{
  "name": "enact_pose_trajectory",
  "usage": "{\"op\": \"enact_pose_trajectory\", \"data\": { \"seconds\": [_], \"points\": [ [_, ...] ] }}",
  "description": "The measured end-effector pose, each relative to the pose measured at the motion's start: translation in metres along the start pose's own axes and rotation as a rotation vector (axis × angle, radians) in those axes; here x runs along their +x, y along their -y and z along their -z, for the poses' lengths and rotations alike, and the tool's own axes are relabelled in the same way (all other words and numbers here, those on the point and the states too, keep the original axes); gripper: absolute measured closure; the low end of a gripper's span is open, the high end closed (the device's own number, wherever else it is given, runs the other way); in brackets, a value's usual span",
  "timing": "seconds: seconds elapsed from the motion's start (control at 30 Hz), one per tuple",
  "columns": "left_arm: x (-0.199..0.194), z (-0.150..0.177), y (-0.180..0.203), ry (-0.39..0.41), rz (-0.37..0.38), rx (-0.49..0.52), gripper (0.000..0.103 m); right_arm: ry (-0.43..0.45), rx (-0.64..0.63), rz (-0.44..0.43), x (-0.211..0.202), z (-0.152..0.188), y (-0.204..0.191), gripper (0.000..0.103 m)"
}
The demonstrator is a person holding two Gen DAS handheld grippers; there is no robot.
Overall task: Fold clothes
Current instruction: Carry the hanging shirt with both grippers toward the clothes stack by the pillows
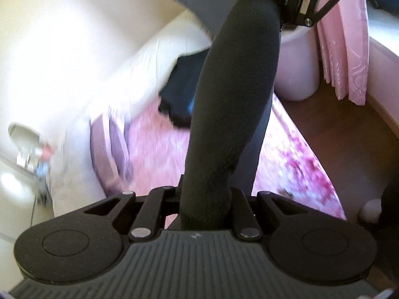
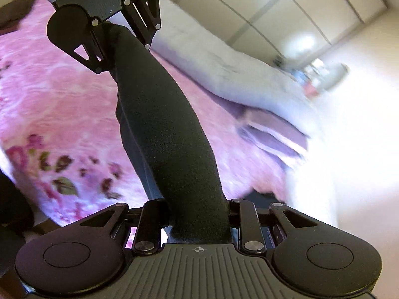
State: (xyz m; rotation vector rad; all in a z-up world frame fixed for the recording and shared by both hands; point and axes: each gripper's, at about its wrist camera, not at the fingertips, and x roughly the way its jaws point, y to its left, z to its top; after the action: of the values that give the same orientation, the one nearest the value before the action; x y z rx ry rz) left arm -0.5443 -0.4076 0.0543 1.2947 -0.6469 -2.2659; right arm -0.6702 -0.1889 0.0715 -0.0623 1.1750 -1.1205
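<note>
A black garment (image 1: 232,99) is stretched into a thick band between my two grippers, above the bed. In the left wrist view my left gripper (image 1: 207,206) is shut on its near end, and my right gripper (image 1: 286,7) holds the far end at the top. The right wrist view shows the same garment (image 2: 162,129) running from my right gripper (image 2: 199,224), shut on it, up to the left gripper (image 2: 109,32). The cloth hides all the fingertips. Both views are blurred.
Below lies a bed with a pink floral blanket (image 1: 294,164) (image 2: 62,94). A second dark garment (image 1: 179,94) and a purple folded cloth (image 2: 269,134) lie on it beside a white duvet (image 2: 237,74). Pink curtain (image 1: 349,49) and wooden floor (image 1: 336,124) are at the right.
</note>
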Motion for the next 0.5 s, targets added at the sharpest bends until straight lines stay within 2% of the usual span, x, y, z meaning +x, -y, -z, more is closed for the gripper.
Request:
{"op": "enact_pose_trajectory", "data": {
  "seconds": [0.27, 0.5],
  "points": [
    [0.042, -0.037, -0.03, 0.11, 0.045, 0.136, 0.092, -0.075, 0.156, 0.093, -0.011, 0.022, 0.046, 0.079],
    [0.122, -0.097, -0.074, 0.141, 0.037, 0.176, 0.092, -0.087, 0.209, 0.137, 0.014, 0.051, 0.132, 0.079]
  ]
}}
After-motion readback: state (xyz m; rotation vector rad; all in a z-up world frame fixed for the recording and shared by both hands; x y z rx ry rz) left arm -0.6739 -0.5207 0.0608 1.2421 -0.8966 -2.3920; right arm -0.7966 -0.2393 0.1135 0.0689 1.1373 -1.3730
